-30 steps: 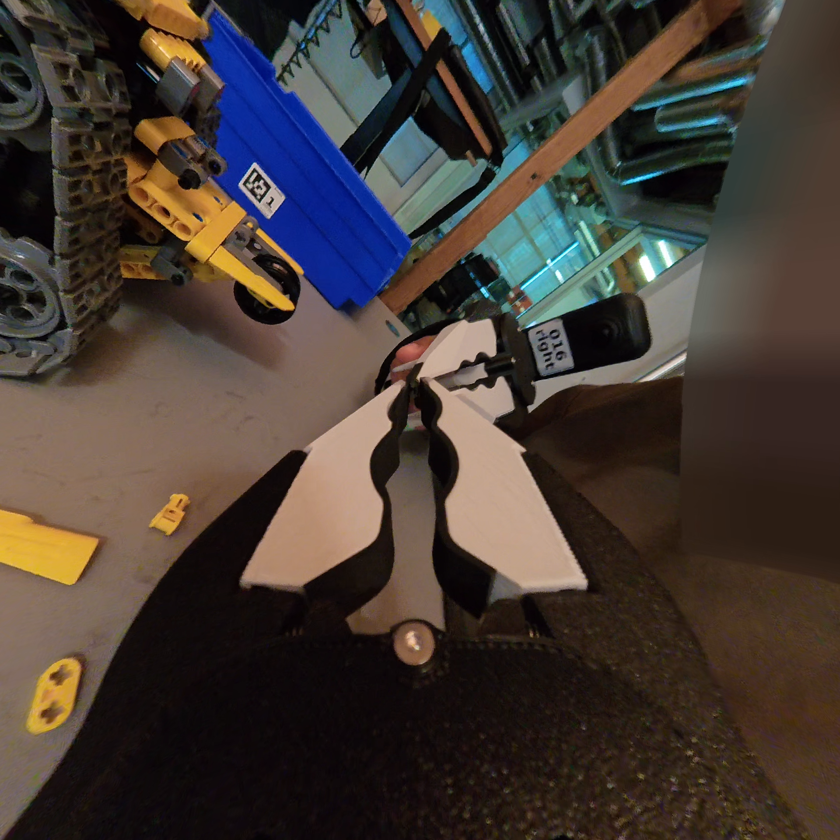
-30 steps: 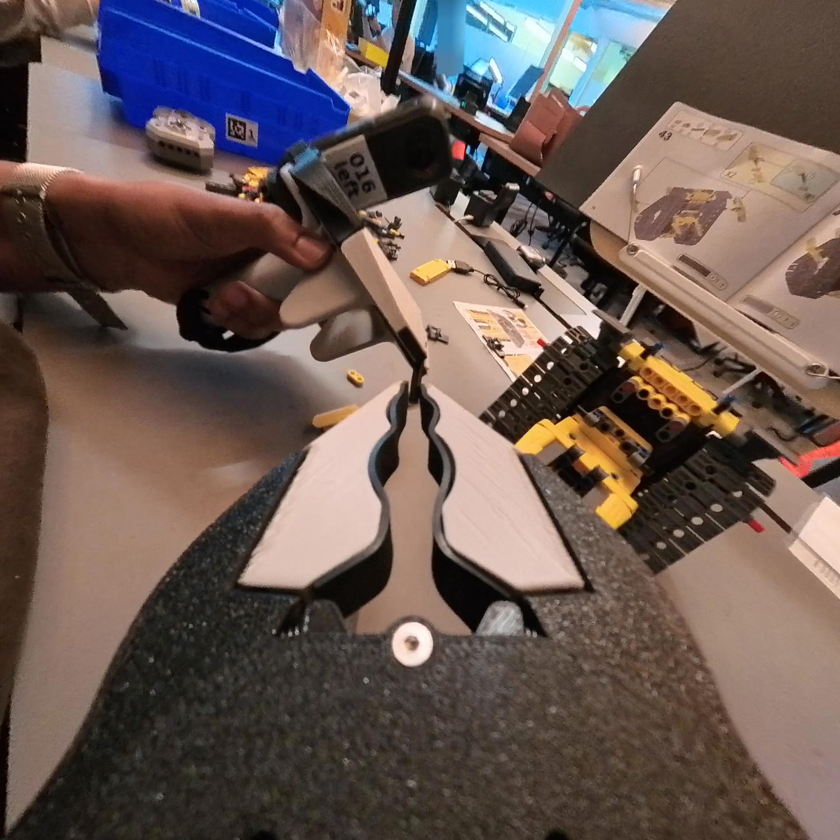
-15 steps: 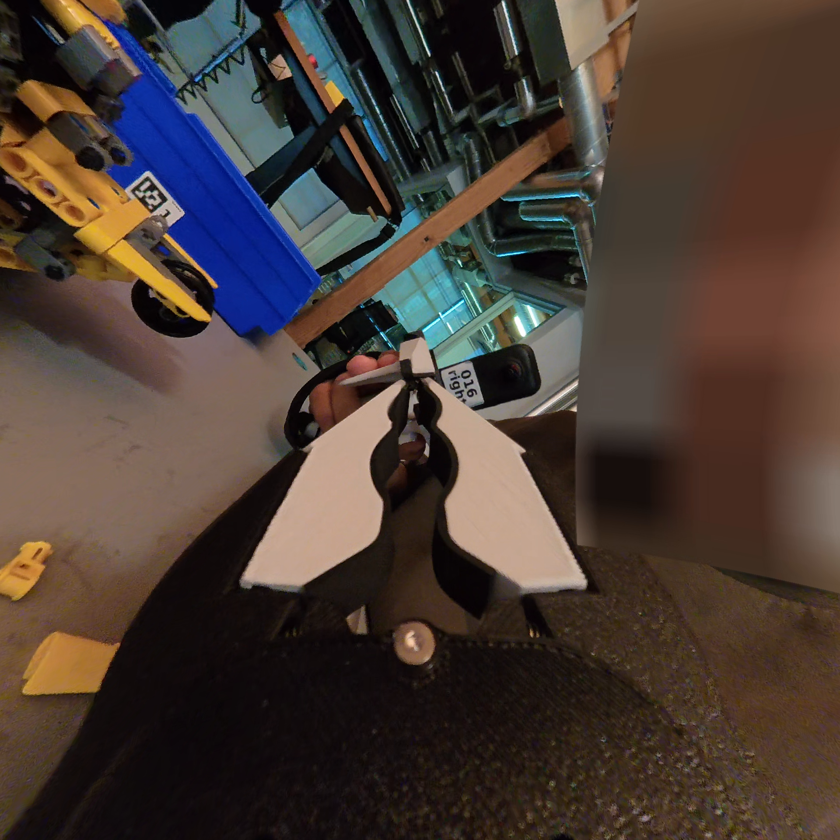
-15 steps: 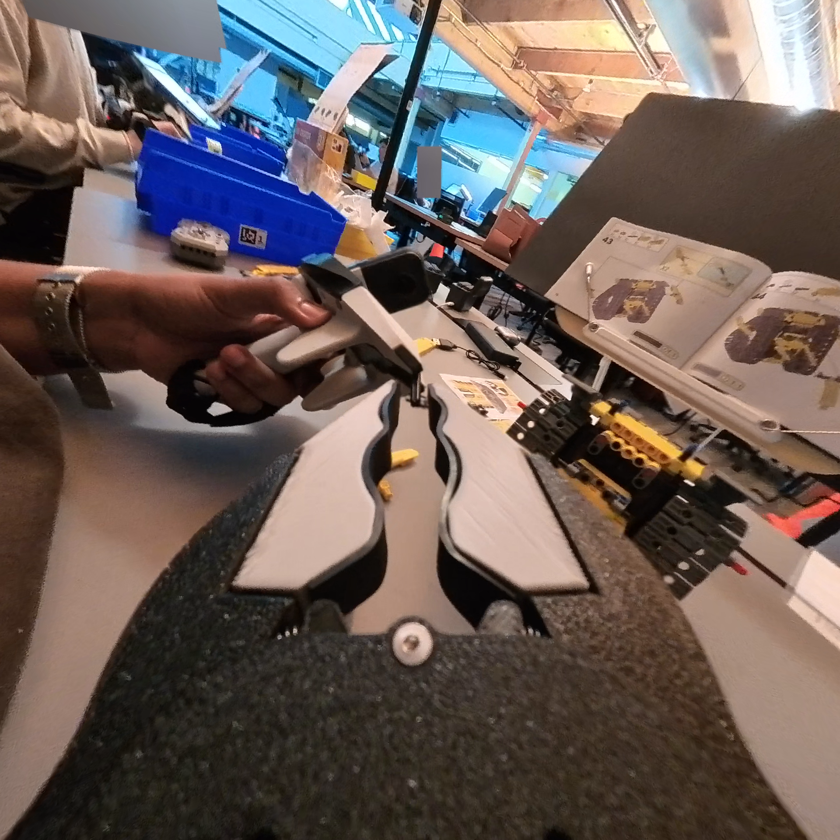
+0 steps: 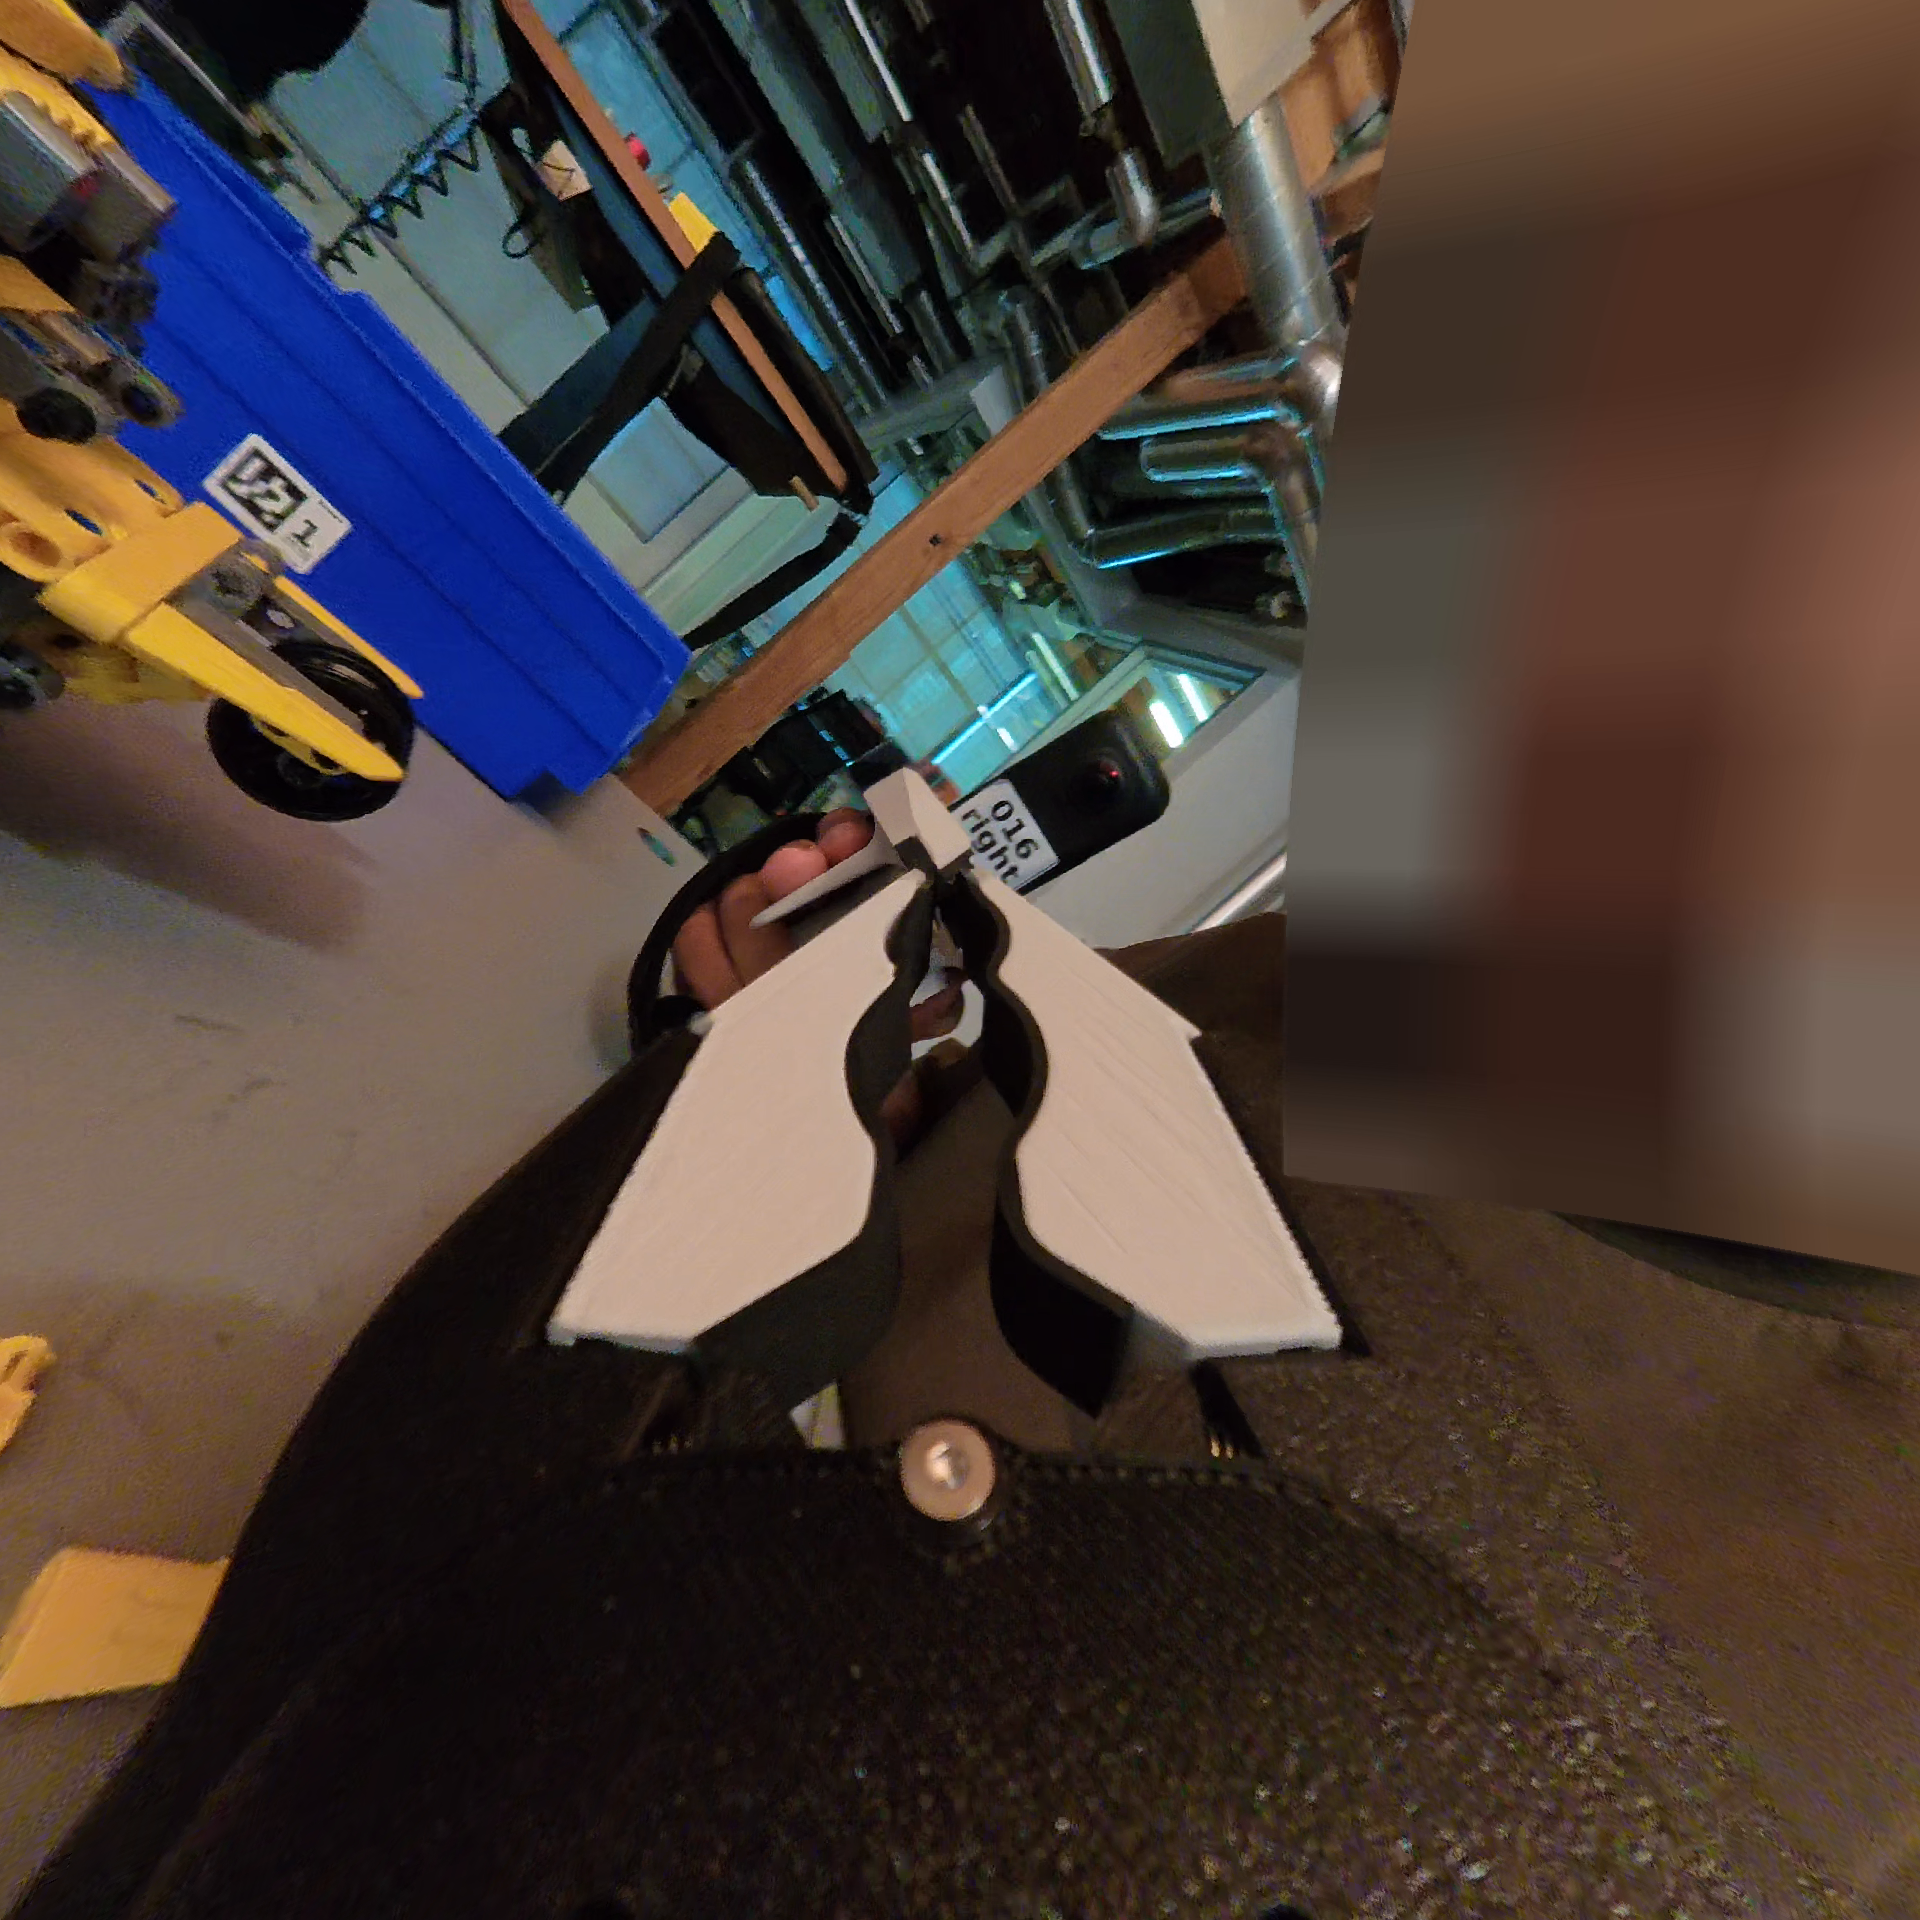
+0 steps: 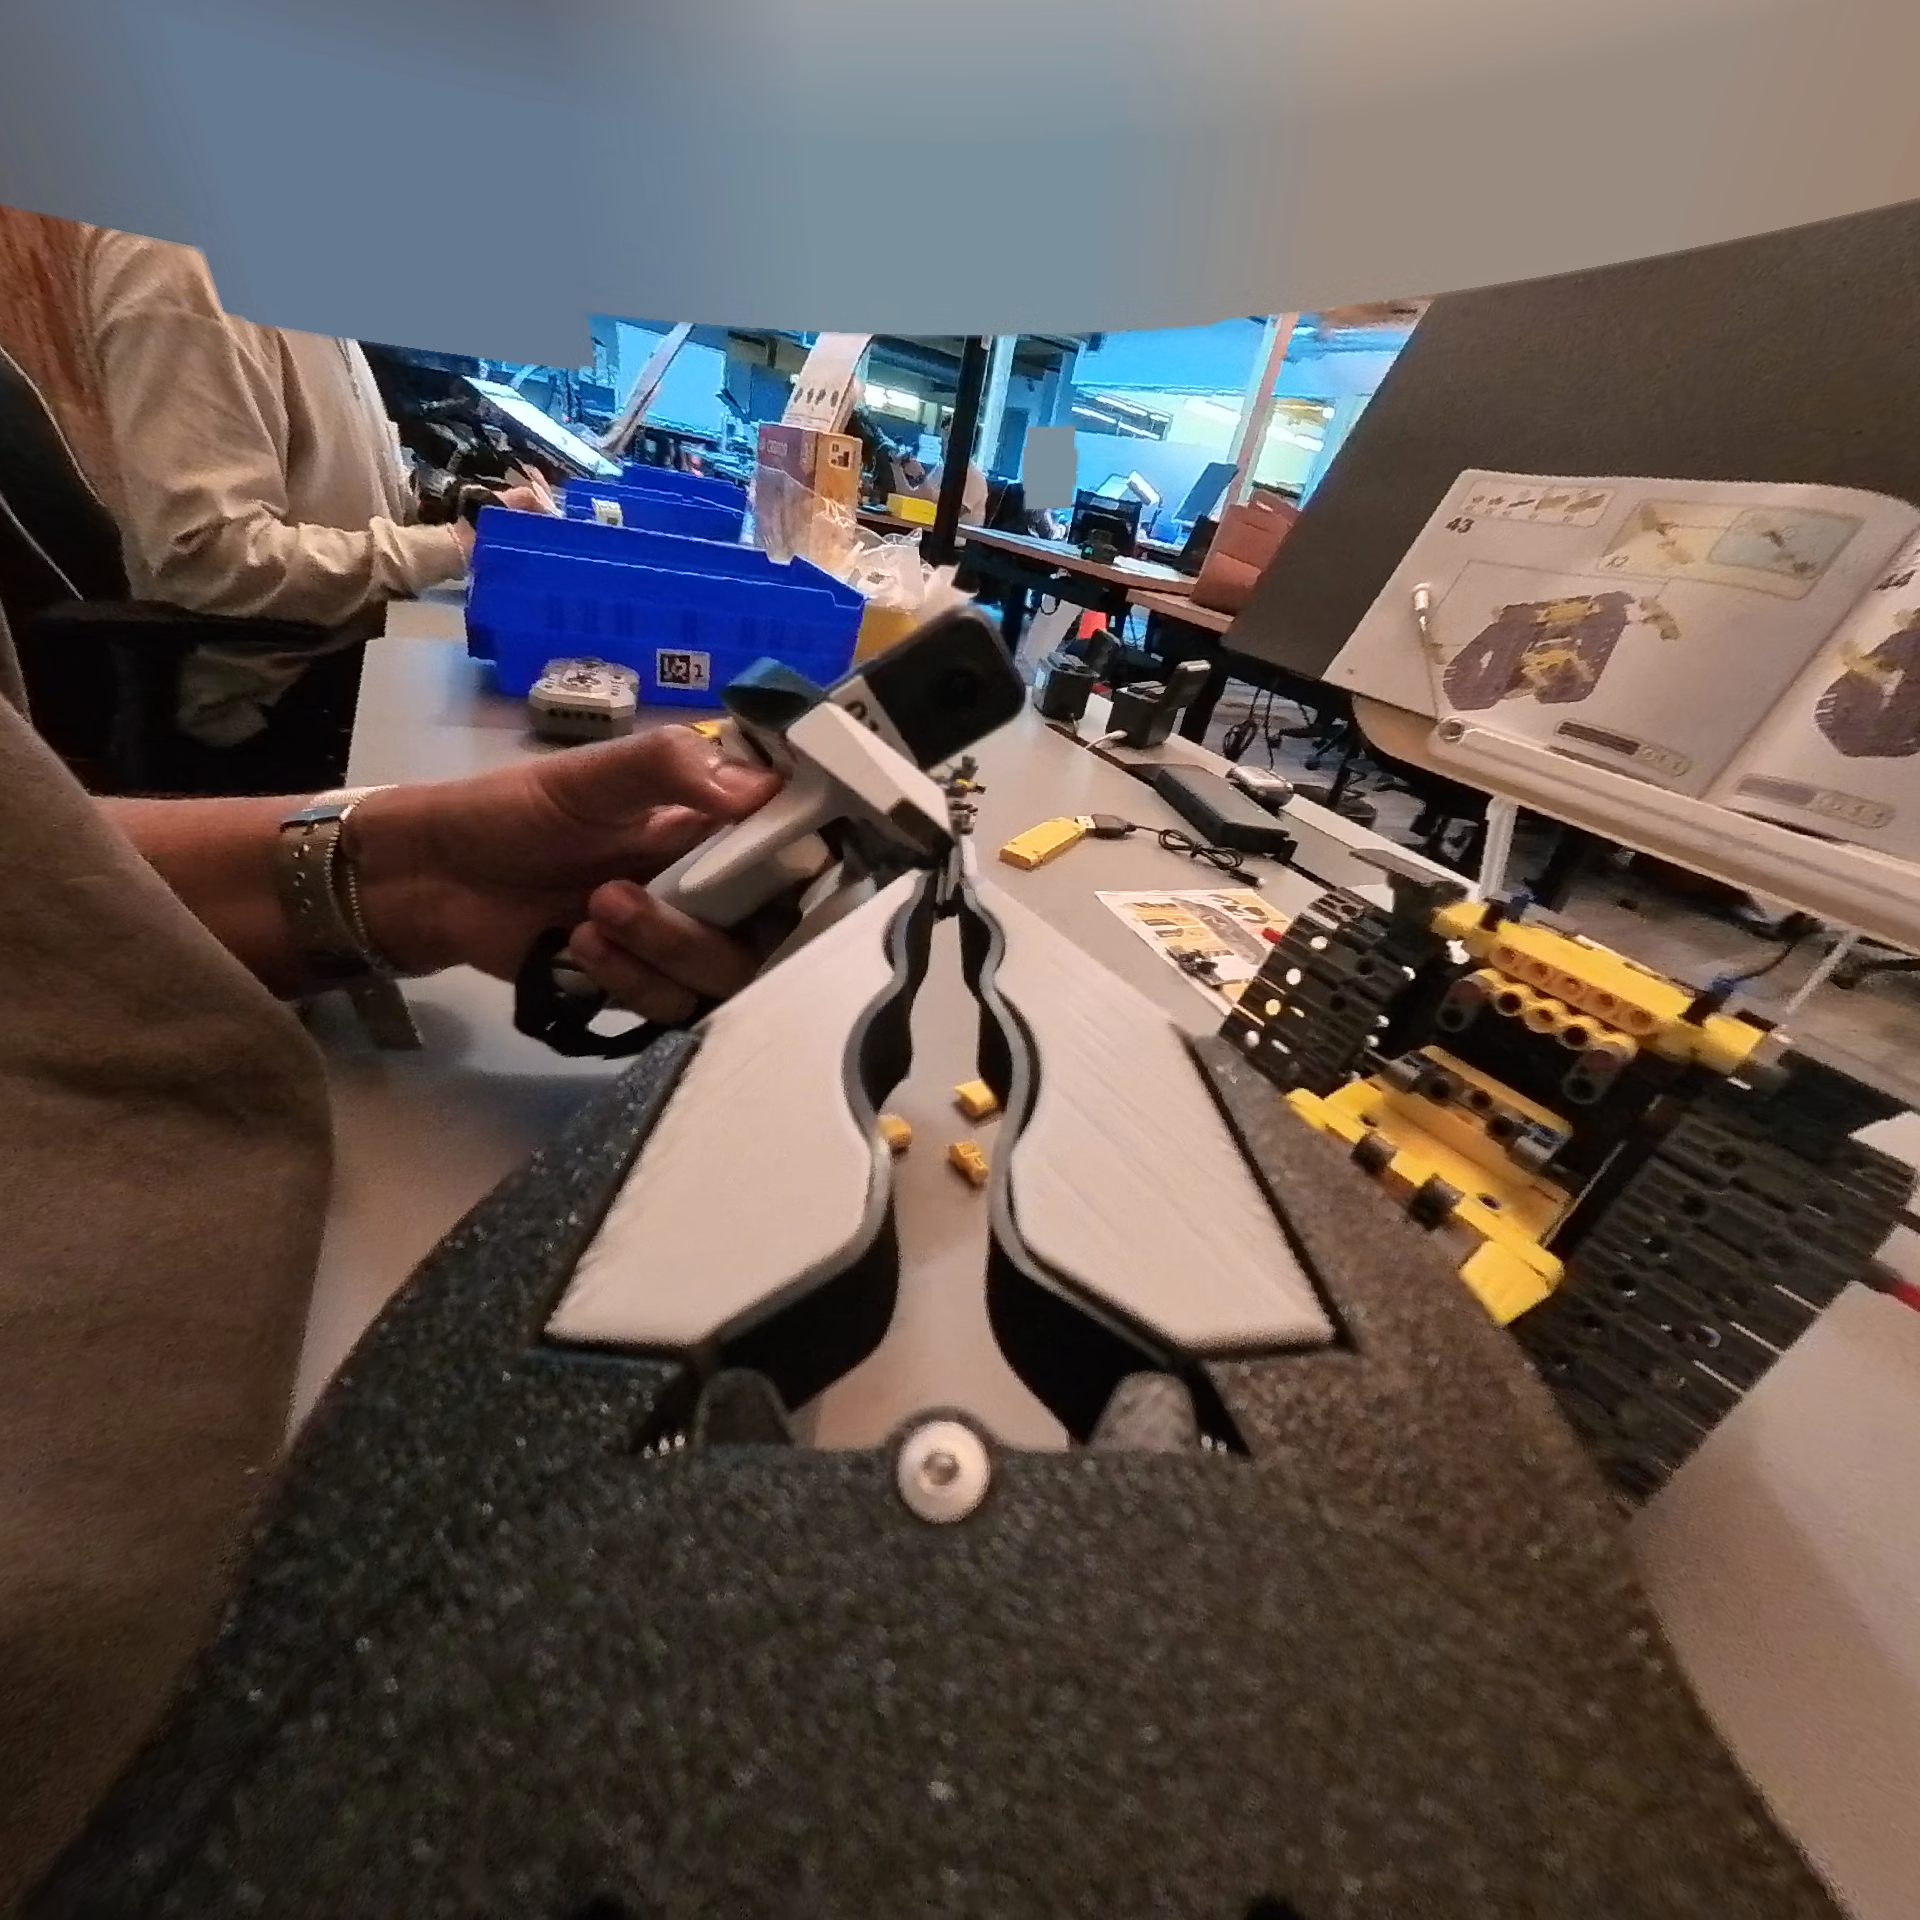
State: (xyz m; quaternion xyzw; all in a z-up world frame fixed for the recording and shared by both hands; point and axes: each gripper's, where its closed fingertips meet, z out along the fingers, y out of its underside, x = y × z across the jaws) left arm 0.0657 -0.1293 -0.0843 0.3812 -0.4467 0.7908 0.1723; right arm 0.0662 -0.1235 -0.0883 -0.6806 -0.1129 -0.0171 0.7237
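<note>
- The left gripper (image 5: 940, 902) and the right gripper (image 6: 951, 894) are meeting tip to tip above the grey table (image 6: 436, 1091), each pointing at the other.
- The left gripper's fingers are sitting nearly together at the tips, with only a thin slit between them.
- The right gripper's fingers are standing just as close at the tips.
- A small dark part (image 6: 948, 871) is showing right where the two sets of tips come together; which gripper has hold of it cannot be told, and it is too small to name.
- A bare hand (image 6: 540, 862) with a wristband is gripping the handle of the left gripper, seen in the right wrist view.
- Another hand (image 5: 769, 935) is holding the right gripper's handle, partly hidden behind the left gripper's fingers.
- A yellow and black brick-built vehicle (image 6: 1538, 1122) is standing on the table to the right of the grippers.
- Three small yellow pieces (image 6: 966, 1127) are lying loose on the table below the right gripper's fingers.
- A blue bin (image 6: 665, 623) is sitting farther back on the table, with a grey block (image 6: 582, 694) just in front of it.
- An open instruction booklet (image 6: 1621, 623) is resting on a stand behind the vehicle.
</note>
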